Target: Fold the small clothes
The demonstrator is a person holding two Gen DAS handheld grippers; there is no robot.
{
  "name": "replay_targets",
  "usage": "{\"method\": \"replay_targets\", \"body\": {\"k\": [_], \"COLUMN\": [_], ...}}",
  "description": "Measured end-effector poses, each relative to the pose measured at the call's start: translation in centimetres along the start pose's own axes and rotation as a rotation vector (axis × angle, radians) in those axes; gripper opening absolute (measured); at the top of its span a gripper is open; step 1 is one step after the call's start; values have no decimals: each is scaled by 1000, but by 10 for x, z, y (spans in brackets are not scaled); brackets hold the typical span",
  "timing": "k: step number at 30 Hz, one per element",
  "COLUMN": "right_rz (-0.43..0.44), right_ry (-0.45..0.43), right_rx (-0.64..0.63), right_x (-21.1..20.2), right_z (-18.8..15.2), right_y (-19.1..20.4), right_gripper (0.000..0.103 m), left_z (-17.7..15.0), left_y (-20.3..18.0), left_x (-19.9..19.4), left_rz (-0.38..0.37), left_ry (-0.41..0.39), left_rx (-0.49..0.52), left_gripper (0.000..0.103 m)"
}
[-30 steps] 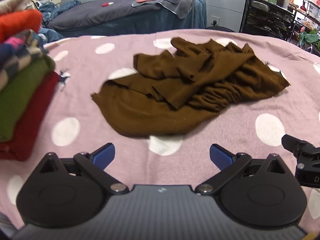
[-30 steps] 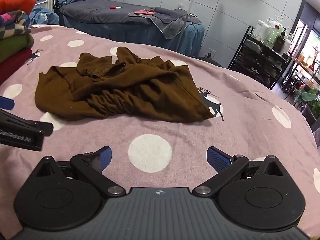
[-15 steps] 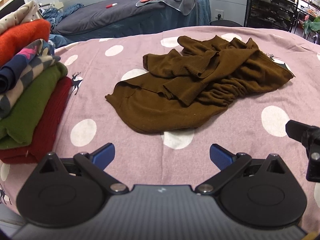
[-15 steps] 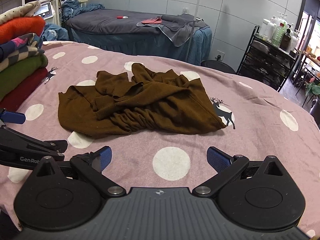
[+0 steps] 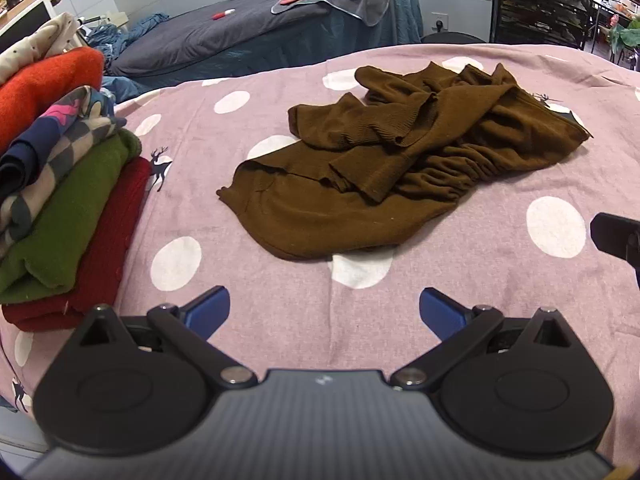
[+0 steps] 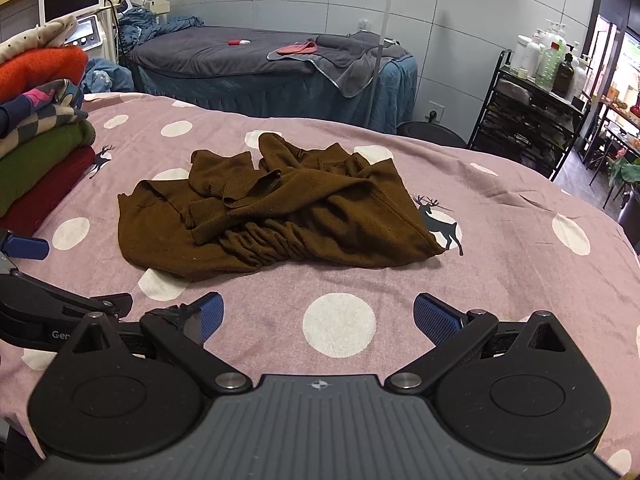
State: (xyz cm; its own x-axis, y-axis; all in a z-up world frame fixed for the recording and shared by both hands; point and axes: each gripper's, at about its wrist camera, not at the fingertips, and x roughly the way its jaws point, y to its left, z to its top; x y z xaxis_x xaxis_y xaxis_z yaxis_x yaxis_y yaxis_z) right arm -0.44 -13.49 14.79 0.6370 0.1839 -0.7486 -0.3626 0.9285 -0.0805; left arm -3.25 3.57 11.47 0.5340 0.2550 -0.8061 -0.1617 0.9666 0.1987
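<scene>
A crumpled brown knit garment (image 5: 400, 168) lies on the pink polka-dot sheet (image 5: 304, 296); it also shows in the right wrist view (image 6: 280, 212). My left gripper (image 5: 324, 312) is open and empty, hovering short of the garment's near edge. My right gripper (image 6: 318, 318) is open and empty, also short of the garment. The left gripper's finger (image 6: 24, 246) shows at the left edge of the right wrist view. A part of the right gripper (image 5: 618, 236) shows at the right edge of the left wrist view.
A stack of folded clothes (image 5: 60, 200) in red, green, checked and orange stands at the left, also in the right wrist view (image 6: 36, 148). A dark massage bed (image 6: 272, 68), a lamp pole (image 6: 380, 52) and a black shelf rack (image 6: 532, 120) stand beyond the sheet.
Both grippers have pulled back and risen away from the garment, so it looks smaller and farther. The garment itself has not moved. Both stay open.
</scene>
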Motion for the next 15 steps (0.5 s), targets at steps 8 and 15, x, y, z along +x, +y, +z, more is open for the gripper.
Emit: {"method": "replay_targets", "body": {"k": [8, 15], "right_rz": [-1, -6], "right_ry": [-2, 5], "right_rx": [10, 5], "right_x": [-3, -3], "right_z": [-3, -6], "right_y": [-1, 2], "right_gripper": [103, 103], "left_z": [-2, -4], "left_y": [5, 7], "left_x": [-8, -10], "left_rz": [-16, -17], "left_ry": [-11, -13], "left_rx": [-14, -12], "left_gripper": [103, 103]}}
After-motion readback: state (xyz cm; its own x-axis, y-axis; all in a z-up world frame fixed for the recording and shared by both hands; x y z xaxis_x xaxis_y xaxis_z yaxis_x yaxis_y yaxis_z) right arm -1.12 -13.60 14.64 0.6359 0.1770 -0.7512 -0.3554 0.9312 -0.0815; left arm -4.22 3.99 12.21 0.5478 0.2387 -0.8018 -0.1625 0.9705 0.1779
